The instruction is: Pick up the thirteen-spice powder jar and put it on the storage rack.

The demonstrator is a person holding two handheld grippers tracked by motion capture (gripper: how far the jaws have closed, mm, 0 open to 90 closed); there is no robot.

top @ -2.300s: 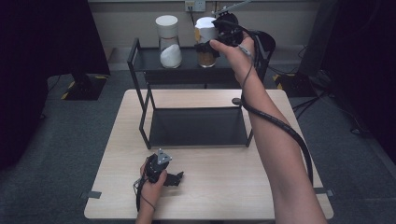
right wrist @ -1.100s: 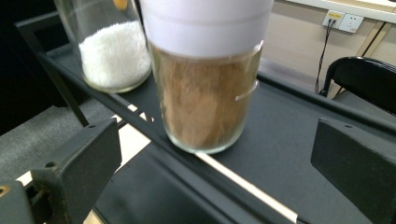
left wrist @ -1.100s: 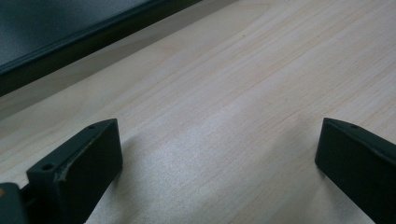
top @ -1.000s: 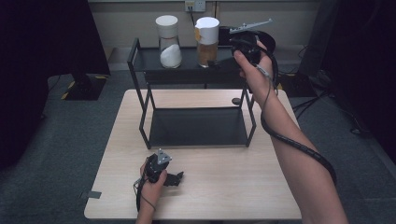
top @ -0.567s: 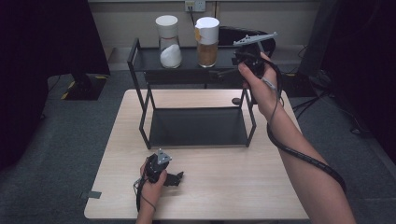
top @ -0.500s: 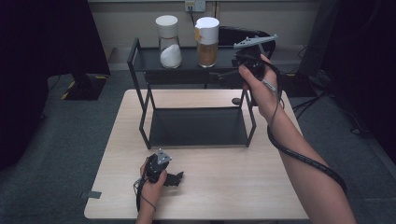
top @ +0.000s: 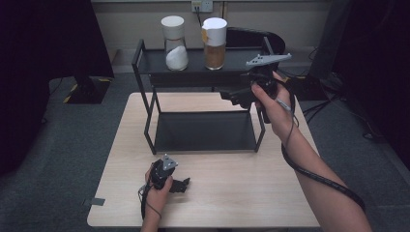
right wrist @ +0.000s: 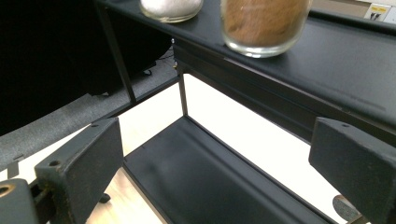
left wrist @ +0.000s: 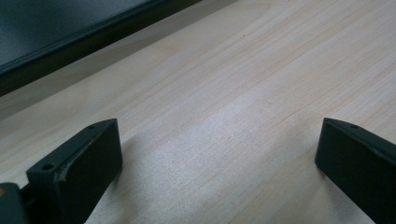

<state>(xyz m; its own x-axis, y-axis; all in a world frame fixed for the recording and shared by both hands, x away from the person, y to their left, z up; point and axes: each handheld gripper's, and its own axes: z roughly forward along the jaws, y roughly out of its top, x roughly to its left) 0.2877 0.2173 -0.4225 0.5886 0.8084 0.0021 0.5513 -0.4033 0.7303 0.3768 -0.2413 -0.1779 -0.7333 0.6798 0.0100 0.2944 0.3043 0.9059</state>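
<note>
Since the earlier frame the right tongs [top: 232, 98] have drawn back, empty, from the brown-filled glass jar with white lid [top: 214, 43] on the black metal shelf [top: 241, 59].

Right gripper view: jaws agape, jar [right wrist: 264, 25] ahead, upright.

Left gripper view: left tongs [left wrist: 217, 154] wide apart over the table [left wrist: 261, 70], farther off.

I can read no text, brand, number or sign in any view from here. The two jars on the rack's top shelf, the one with white contents [top: 174, 42] and the one with brown contents [top: 214, 43], carry no label I can make out; the brown one has a small yellow patch near its lid, too small to read. The wall outlet [top: 202, 5] beyond the desk's far edge shows only its slots, and the strip of tape [top: 97, 201] by the desk's near left corner is blank
</note>
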